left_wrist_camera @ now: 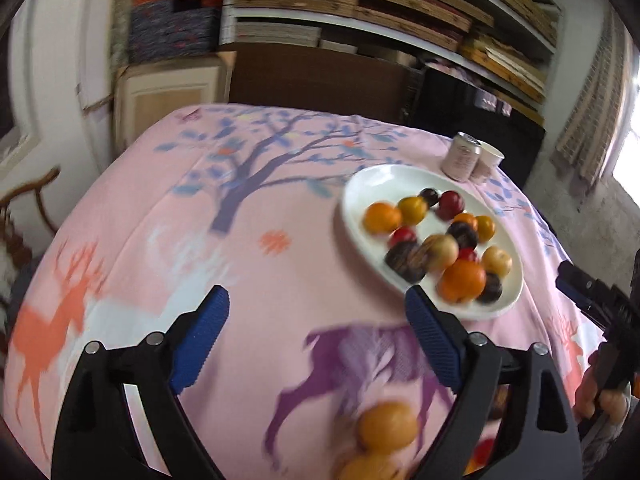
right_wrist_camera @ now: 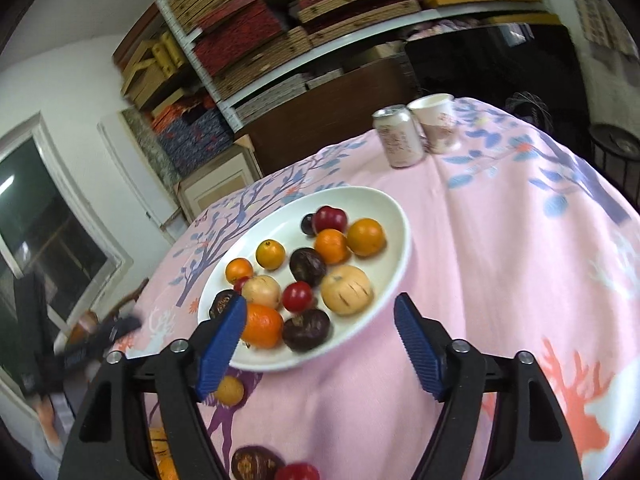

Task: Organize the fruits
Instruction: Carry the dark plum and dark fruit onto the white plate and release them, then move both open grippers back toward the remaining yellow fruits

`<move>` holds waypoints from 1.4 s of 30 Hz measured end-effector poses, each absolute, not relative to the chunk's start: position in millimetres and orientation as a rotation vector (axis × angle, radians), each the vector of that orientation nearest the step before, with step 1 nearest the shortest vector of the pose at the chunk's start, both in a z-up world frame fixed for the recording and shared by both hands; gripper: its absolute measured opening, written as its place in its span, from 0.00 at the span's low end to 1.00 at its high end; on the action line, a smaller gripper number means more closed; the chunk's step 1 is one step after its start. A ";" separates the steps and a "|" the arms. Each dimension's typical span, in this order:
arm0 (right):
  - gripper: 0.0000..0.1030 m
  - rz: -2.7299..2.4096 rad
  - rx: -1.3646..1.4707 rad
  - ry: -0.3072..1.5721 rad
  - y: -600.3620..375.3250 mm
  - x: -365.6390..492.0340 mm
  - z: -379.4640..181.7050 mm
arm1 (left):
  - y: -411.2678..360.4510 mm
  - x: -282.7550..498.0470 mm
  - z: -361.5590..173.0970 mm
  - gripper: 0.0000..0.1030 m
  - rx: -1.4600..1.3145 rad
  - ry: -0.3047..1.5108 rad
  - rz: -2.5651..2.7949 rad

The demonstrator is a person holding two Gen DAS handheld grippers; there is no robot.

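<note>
A table is covered by a pink cloth [right_wrist_camera: 500, 264] printed with deer and trees, and shelves [right_wrist_camera: 280, 40] stacked with flat boards fill the wall behind it. A can [right_wrist_camera: 398, 136] and a paper cup [right_wrist_camera: 438, 122] are set by the far edge. The white plate [right_wrist_camera: 394, 264] of mixed fruit [right_wrist_camera: 346, 290] is seen just beyond the empty, spread jaws of the right gripper [right_wrist_camera: 320, 314]; the left gripper [left_wrist_camera: 316, 304] is likewise held wide and empty, with the plate past its right finger and loose fruit [left_wrist_camera: 386, 426] on the cloth below.

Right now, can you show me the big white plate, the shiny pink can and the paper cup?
Big white oval plate [right_wrist_camera: 256, 220], right wrist view, bare inner surface.
Shiny pink drink can [right_wrist_camera: 400, 140], right wrist view, side wall.
White paper cup [right_wrist_camera: 438, 128], right wrist view, side wall.
</note>
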State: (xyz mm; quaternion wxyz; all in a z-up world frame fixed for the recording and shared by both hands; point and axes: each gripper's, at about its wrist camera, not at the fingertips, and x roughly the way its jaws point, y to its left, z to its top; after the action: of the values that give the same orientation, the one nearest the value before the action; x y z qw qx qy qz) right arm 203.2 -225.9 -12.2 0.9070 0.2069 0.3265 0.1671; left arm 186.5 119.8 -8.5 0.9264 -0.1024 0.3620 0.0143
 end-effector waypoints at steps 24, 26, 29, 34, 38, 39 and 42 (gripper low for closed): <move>0.90 0.288 0.583 0.768 -259.8 175.7 -46.0 | 58.1 141.6 -46.6 0.88 0.125 0.811 -0.061; 0.90 0.293 0.591 0.773 -260.1 176.1 -46.6 | 57.1 149.8 -51.2 0.94 0.148 0.828 -0.043; 0.90 0.295 0.600 0.776 -260.8 176.1 -47.2 | 65.6 160.1 -48.5 0.96 0.120 0.834 -0.045; 0.90 0.302 0.613 0.781 -262.0 177.9 -48.1 | 103.6 177.9 -36.4 0.96 0.029 0.786 0.114; 0.90 0.308 0.617 0.781 -261.7 177.8 -47.9 | 135.2 166.3 -42.7 0.96 -0.182 0.797 0.051; 0.90 0.310 0.617 0.782 -261.6 177.9 -48.0 | 135.9 162.4 -44.0 0.96 -0.180 0.800 0.050; 0.90 0.309 0.614 0.785 -261.2 177.9 -48.1 | 128.3 158.4 -44.2 0.96 -0.126 0.793 0.052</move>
State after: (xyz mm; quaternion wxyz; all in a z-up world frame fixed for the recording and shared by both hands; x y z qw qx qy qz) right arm 177.9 -261.2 -48.1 0.8669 0.2932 0.3751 0.1476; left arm 158.4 128.3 -44.2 0.9201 -0.0613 0.3861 0.0251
